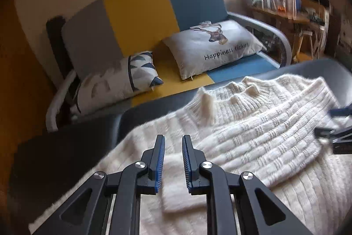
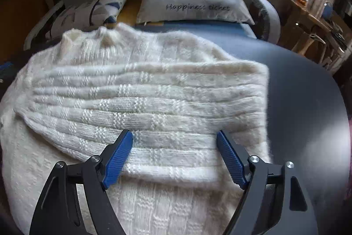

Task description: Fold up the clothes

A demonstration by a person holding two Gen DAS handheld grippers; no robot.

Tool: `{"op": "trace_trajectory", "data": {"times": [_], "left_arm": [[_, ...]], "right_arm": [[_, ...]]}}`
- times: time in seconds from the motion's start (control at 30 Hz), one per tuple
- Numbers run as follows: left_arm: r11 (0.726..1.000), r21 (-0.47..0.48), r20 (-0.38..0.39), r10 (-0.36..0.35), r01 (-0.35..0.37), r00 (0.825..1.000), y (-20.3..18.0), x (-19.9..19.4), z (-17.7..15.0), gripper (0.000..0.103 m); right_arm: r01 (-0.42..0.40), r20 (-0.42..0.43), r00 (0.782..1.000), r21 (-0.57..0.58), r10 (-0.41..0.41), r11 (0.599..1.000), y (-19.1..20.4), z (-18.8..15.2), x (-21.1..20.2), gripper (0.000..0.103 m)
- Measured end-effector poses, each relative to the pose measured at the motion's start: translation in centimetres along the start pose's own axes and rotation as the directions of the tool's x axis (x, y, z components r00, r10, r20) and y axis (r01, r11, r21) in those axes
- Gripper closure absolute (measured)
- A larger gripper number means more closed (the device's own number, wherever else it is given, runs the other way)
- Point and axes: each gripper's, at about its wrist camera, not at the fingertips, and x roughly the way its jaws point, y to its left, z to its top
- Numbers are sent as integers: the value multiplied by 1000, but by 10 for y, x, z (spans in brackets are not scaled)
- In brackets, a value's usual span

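Both grippers tilted down over sweater (image 2: 140, 102): left gripper (image 1: 173, 142) jaws narrowly apart, right gripper (image 2: 175, 138) jaws wide, empty

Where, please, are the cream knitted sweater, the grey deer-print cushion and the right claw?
Cream knitted sweater (image 2: 136, 102): right wrist view, on its folded-over sleeve.
Grey deer-print cushion (image 1: 220, 45): left wrist view, on its printed front face.
Right claw (image 2: 175, 140): right wrist view, midway between its blue-padded fingertips.
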Motion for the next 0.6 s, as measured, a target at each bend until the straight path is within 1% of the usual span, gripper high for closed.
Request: {"op": "trace_trajectory", "data": {"times": [0.07,0.1,0.13,0.2,0.23,0.27,0.33,0.4,0.43,0.47,0.53,0.57,0.6], "left_arm": [[1000,10,-45,9,-9,999,-7,16,6,88],[1000,8,-85,14,-13,996,-7,26,5,88],[1000,7,-130,20,-19,991,-8,38,4,88],[1000,-21,-162,11,-15,987,-2,48,-2,87],[999,-37,-174,5,-12,985,1,52,-5,84],[998,-58,-169,-6,-4,986,6,49,-7,84],[994,-105,-148,-30,14,989,18,41,-10,84],[972,-217,-107,-118,93,987,43,28,-15,84],[956,-260,-86,-164,137,983,54,24,-16,84],[932,-311,-55,-215,188,975,67,20,-19,84],[893,-380,-31,-274,242,961,90,18,-30,84],[879,-405,-27,-285,250,958,100,20,-37,84],[870,-421,-26,-293,255,956,108,22,-42,84]], "right_arm": [[-2,27,1000,5,2,1000,-1,4,-11,22],[-3,34,999,7,3,1000,-2,6,-14,22],[-5,26,1000,9,5,1000,-5,8,-12,22],[-15,-26,1000,24,16,1000,-13,9,2,22],[-17,-58,998,32,19,999,-19,6,13,22],[-28,-69,997,38,31,999,-23,4,18,19],[-81,-41,996,56,83,995,-32,0,17,19],[-155,-10,988,95,157,983,-44,-3,9,19],[-198,10,980,126,198,972,-52,-4,3,19],[-257,36,966,162,255,953,-62,-4,-2,19],[-415,112,910,236,399,879,-85,-6,-13,19],[-452,142,892,249,429,856,-93,-6,-18,19],[-463,165,886,255,434,849,-101,-5,-22,19]]}}
